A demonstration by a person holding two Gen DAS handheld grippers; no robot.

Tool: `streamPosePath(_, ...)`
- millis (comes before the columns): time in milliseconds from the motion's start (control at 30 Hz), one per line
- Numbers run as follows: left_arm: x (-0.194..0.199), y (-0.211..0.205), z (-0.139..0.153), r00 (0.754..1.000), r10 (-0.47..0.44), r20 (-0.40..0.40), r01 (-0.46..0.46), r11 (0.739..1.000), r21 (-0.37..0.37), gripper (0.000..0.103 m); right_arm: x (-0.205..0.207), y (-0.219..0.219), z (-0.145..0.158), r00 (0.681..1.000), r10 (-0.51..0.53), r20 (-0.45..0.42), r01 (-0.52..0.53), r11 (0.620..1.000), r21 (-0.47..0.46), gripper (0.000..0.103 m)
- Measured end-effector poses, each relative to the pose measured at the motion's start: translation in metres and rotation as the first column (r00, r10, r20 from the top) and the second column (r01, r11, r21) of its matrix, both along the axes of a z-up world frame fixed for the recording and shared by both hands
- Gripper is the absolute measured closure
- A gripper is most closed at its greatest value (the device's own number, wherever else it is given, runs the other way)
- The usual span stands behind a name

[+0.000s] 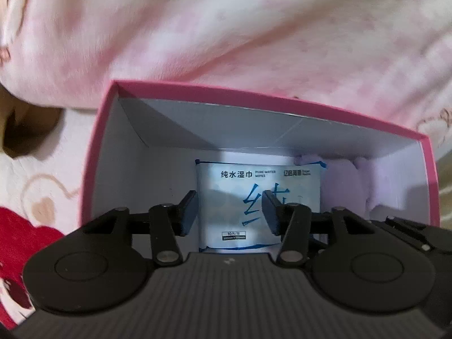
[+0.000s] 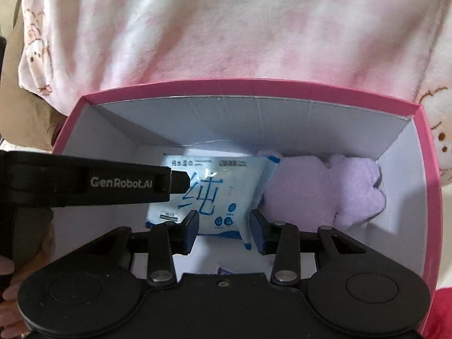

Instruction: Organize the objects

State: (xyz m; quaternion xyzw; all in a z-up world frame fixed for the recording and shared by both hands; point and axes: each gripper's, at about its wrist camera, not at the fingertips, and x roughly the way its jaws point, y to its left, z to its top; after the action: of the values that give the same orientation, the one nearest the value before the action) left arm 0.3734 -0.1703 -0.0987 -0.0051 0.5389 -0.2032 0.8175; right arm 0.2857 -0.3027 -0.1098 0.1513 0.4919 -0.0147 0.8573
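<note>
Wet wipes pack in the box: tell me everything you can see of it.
The wet wipes pack is a flat, soft, glossy pouch, white and pale blue with blue sealed edges, large blue characters and the words PURE WATER WIPES. It lies face up on the floor of the pink box, its right edge against the lilac plush toy. It sits between both grippers' fingers; contact is unclear.

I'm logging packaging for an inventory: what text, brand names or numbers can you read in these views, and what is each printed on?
"纯水湿巾" on the wipes pack, top left.
"PURE WATER WIPES" beside it on the pack.
"纯", large blue character across the pack's face.
"10片" in the small label box near the pack's bottom; the line below it is too small to read.
Brand at the pack's top right: blurred, unreadable.
"GenRobot.AI" on the side of the left tool.
</note>
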Motion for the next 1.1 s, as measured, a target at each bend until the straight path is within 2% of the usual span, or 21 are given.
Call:
streamPosePath(100, -0.013, 0.002, 0.016, 0.999, -0.038, 0.021, 0.037, 0.999, 0.022, 0.046, -0.018, 0.006, 0.010, 1.000, 0.003, 0.016, -0.003, 1.000, -0.001, 0.054)
streamPosePath(367, -0.067, 0.021, 0.074, 0.989, -0.143, 0.025, 0.143, 0.990, 0.004, 0.043, -0.077, 0.018, 0.062, 0.997, 0.042, 0.058, -0.042, 0.999, -0.012, 0.050)
streamPosePath(500, -0.092, 0.039, 0.111, 0.985, -0.167, 0.051, 0.167, 0.986, -0.003, 0.041, -0.109, 0.018, 0.092, 0.997, 0.043, 0.065, -0.045, 0.999, 0.018, 0.049)
streamPosePath(700, -0.132, 0.060, 0.152, 0.974, -0.216, 0.073, 0.216, 0.976, 0.000, 0.039, -0.152, 0.032, 0.127, 0.994, 0.074, 0.084, -0.075, 0.997, 0.010, 0.048)
streamPosePath(800, -0.152, 0.072, 0.167, 0.968, -0.240, 0.070, 0.241, 0.971, -0.002, 0.039, -0.166, 0.038, 0.140, 0.992, 0.085, 0.091, -0.087, 0.996, 0.016, 0.048)
streamPosePath(933, -0.178, 0.088, 0.183, 0.961, -0.260, 0.092, 0.260, 0.966, 0.016, 0.036, -0.194, 0.055, 0.163, 0.987, 0.119, 0.110, -0.117, 0.993, -0.022, 0.047)
streamPosePath(1100, -0.207, 0.106, 0.192, 0.955, -0.281, 0.096, 0.279, 0.960, 0.031, 0.035, -0.224, 0.077, 0.178, 0.979, 0.169, 0.118, -0.163, 0.985, -0.057, 0.046)
